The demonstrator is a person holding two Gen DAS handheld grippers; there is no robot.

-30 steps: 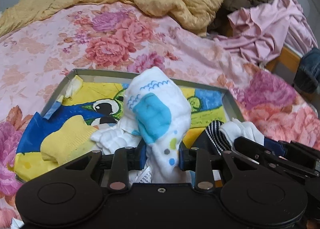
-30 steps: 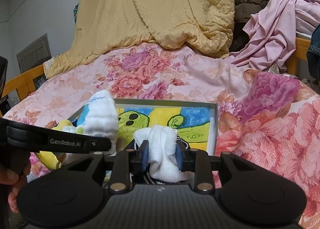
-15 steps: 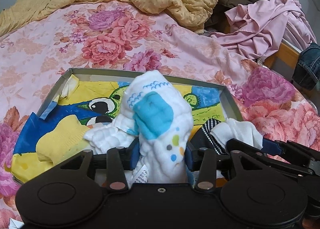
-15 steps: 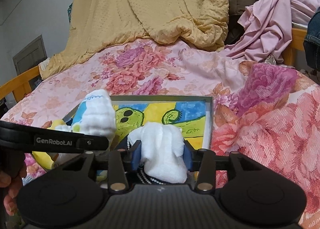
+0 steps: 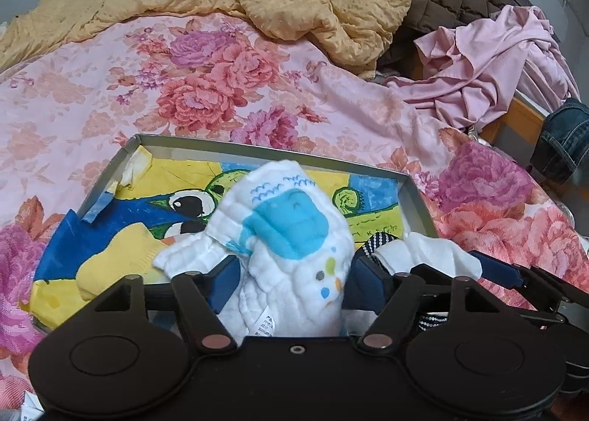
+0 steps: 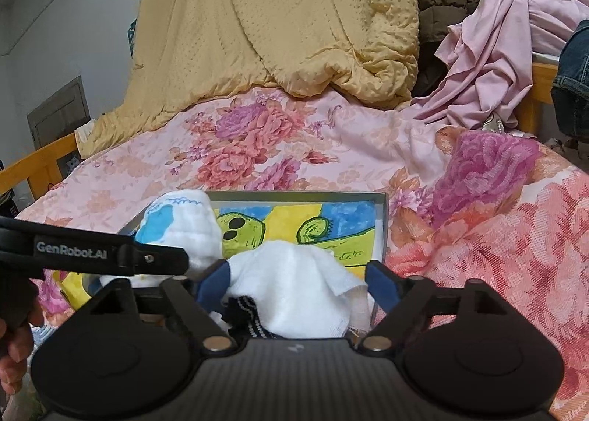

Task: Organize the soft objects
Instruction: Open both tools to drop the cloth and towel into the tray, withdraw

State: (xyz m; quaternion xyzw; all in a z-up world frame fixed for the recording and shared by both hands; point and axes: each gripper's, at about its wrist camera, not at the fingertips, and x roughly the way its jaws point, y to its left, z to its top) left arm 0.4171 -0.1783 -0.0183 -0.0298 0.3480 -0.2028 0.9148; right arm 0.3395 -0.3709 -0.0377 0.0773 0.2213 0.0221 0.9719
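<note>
Left gripper (image 5: 291,279) spread wide, released, around white-and-blue cloth (image 5: 291,237) at lower centre. Right gripper (image 6: 298,283) likewise parted around white sock (image 6: 294,281), bottom centre. Both lying at near edge of tray (image 5: 257,152) on flowered bedspread (image 5: 202,89). Yellow cloth (image 5: 117,255) lower left in tray.

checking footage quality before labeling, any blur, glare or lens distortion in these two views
Left wrist view: sharp on the printed cloth, soft even light, no glare; dark fisheye corners. Right wrist view: white sock slightly washed out, bed rail and wall bowed by fisheye, dark corners.
</note>
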